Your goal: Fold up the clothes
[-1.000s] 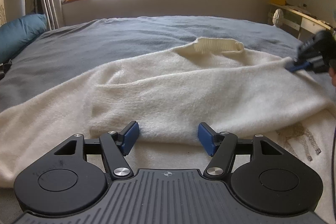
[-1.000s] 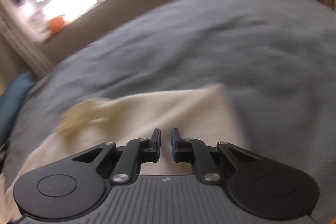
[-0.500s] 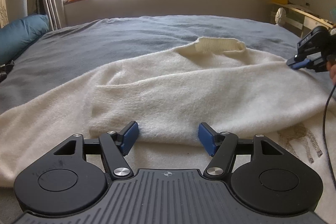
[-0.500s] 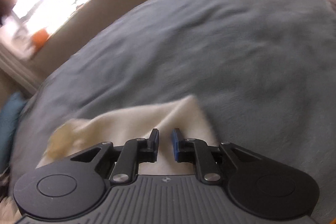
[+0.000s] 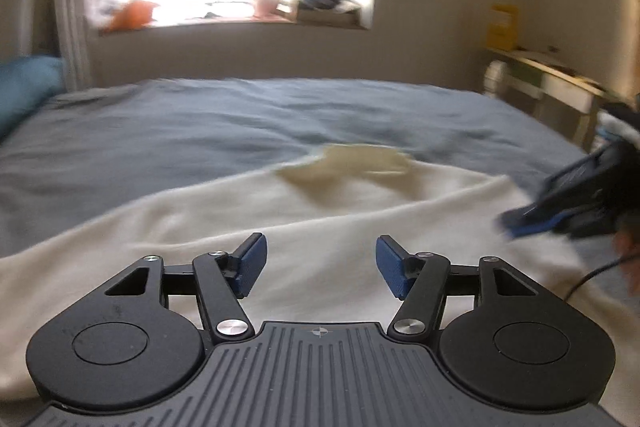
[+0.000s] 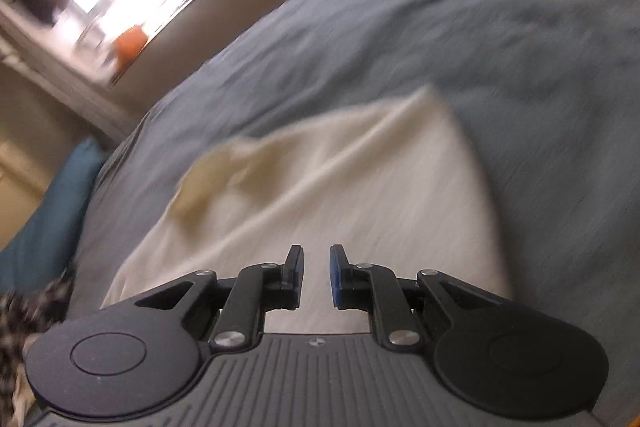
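A cream sweater (image 5: 240, 211) lies spread on the grey bed (image 5: 200, 123), its ribbed collar (image 5: 352, 167) toward the far side. My left gripper (image 5: 320, 263) hovers over the near part of the sweater. Its jaws are closing, with a wide gap and no cloth pinched between the blue pads. At the right edge of the sweater is my right gripper (image 5: 532, 223), with a hand behind it. In the right wrist view that gripper (image 6: 316, 275) hangs above the sweater (image 6: 340, 187) near its corner. Its jaws are opening, with a narrow gap and nothing in it.
A teal pillow (image 5: 24, 87) lies at the left edge of the bed. A windowsill with clutter (image 5: 280, 7) runs along the far wall, and a light desk (image 5: 552, 79) stands at the right. A dark checkered cloth (image 6: 24, 307) shows at the lower left of the right wrist view.
The left gripper has lifted and tilted up, away from the folded sleeve edge, and its jaws have narrowed a little. The right gripper has drawn back over the sweater and its gap has widened.
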`<state>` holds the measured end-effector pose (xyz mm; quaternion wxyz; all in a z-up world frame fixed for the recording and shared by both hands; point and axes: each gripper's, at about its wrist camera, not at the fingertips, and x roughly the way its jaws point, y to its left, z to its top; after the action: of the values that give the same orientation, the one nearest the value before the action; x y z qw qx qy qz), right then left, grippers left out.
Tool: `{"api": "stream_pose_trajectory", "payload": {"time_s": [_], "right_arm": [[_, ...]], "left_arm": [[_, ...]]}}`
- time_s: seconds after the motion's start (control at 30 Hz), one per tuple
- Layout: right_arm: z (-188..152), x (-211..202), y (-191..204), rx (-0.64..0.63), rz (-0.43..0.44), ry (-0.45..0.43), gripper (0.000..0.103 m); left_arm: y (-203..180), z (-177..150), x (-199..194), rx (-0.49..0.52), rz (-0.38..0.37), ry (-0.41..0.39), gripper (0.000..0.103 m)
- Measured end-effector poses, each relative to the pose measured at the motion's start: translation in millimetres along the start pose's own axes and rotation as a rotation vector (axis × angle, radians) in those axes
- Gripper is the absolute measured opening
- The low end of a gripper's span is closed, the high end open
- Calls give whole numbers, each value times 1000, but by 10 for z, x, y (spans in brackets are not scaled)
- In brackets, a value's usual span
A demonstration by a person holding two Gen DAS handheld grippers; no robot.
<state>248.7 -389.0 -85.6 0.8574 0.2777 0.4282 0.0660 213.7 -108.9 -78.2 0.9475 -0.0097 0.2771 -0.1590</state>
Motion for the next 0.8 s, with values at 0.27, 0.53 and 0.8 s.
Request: {"api": "stream_pose_trajectory", "payload": {"time_s": [0.27,0.53,0.8], "right_arm": [[-83,97,-163,25,30,22,13],[-26,-175,-532,94,-64,-86,12],[-95,-492,-318,1,-110,-183,14]], "left_arm": [[215,-7,618,-108,-34,110,28],[1219,-21,324,-334,216,78,28],[760,119,18,-217,149,36,33]]}}
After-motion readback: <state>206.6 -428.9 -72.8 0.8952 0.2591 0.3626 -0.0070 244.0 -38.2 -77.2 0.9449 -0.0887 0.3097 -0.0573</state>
